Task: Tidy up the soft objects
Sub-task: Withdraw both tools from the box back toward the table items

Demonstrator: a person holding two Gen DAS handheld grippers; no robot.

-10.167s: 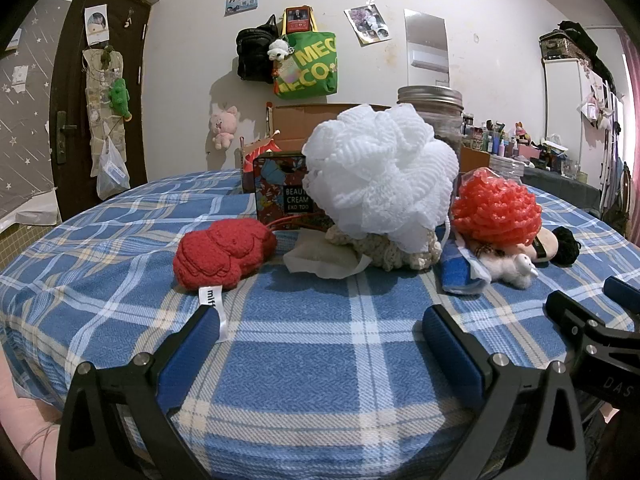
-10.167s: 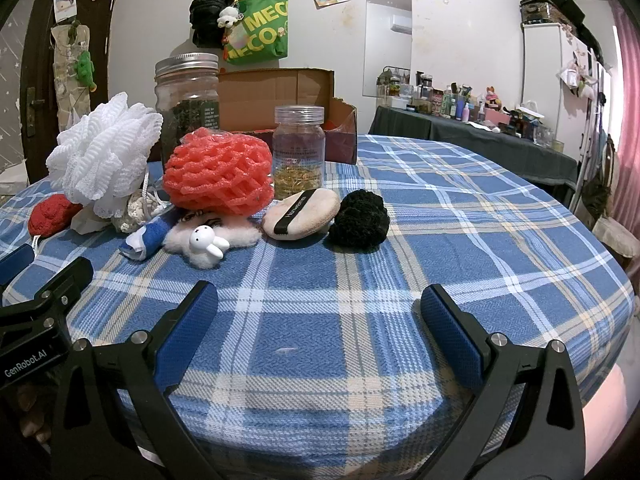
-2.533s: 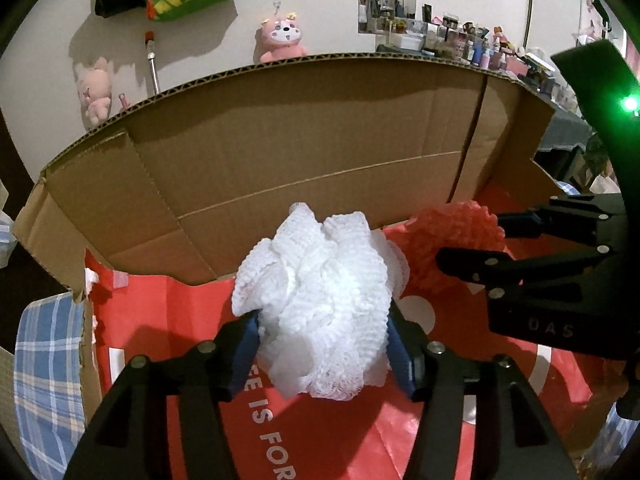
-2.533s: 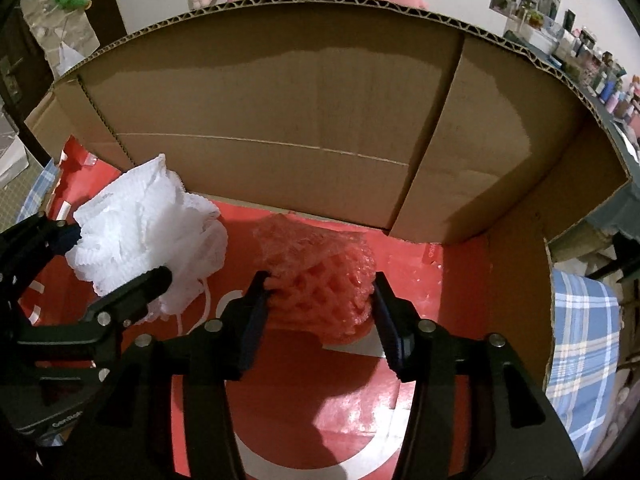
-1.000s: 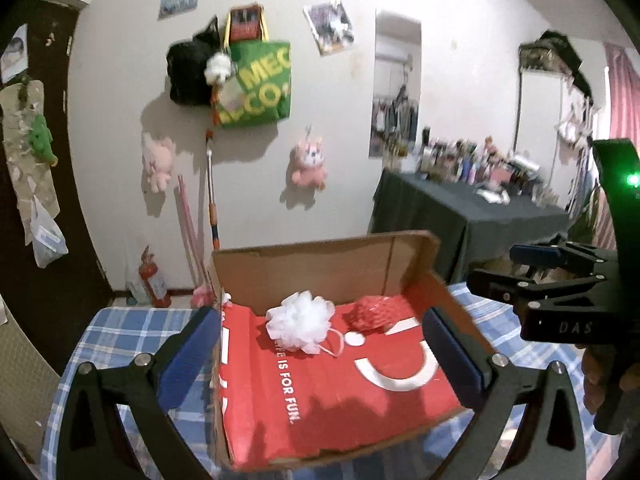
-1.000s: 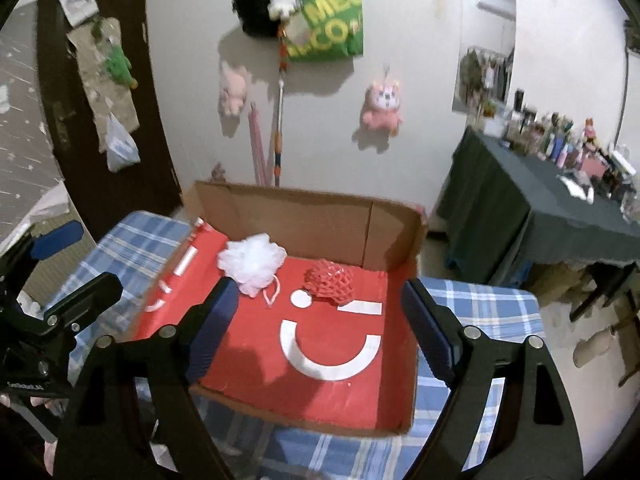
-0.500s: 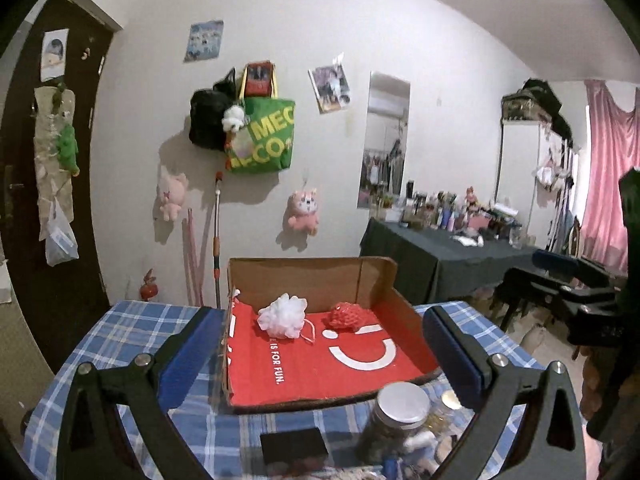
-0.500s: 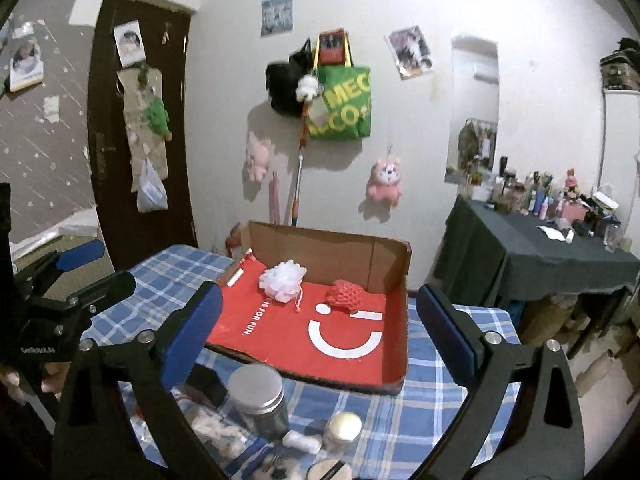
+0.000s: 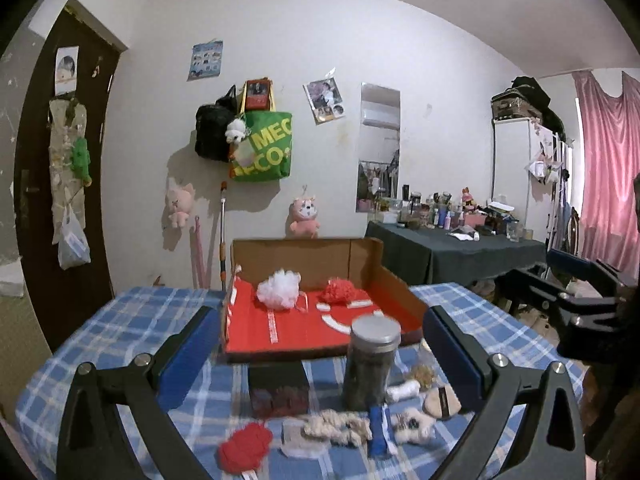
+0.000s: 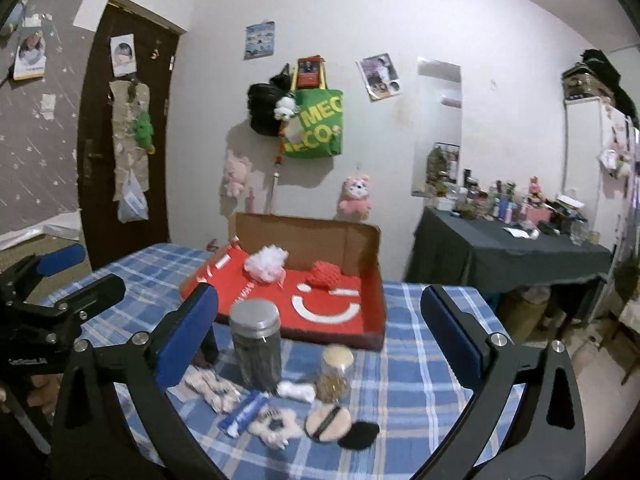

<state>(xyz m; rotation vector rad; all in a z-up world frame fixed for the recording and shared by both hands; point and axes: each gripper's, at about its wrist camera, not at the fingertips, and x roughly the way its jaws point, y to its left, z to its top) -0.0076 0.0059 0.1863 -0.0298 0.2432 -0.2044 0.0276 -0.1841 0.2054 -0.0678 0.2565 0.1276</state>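
In the left wrist view the cardboard box (image 9: 316,312) sits mid-frame on the table (image 9: 120,320), with the mesh pouf (image 9: 279,289) and the net ball (image 9: 338,290) side by side inside it toward its back wall, pouf on the left. Below the box stand a small carton (image 9: 279,389) at left and a lidded jar (image 9: 372,364) at right. Along the bottom of the frame lies a row of small soft items: knitted ball (image 9: 244,448) at lower left, yarn twist (image 9: 338,427) in the middle, powder puff (image 9: 442,400) to the right.

1. A tall glass jar with a metal lid (image 9: 372,364) stands on the blue plaid tablecloth (image 9: 132,320).
2. A small dark tin (image 9: 279,389) sits at its 9 o'clock, near it.
3. A shorter gold-lidded jar (image 10: 336,372) stands at the tall jar's 3 o'clock in the right wrist view.
4. A green tote bag (image 9: 264,148) hangs on the wall at 12 o'clock.
5. A pink plush toy (image 9: 305,216) hangs below the tote.
6. A dark-draped side table (image 10: 508,256) crowded with bottles stands at 2 o'clock.
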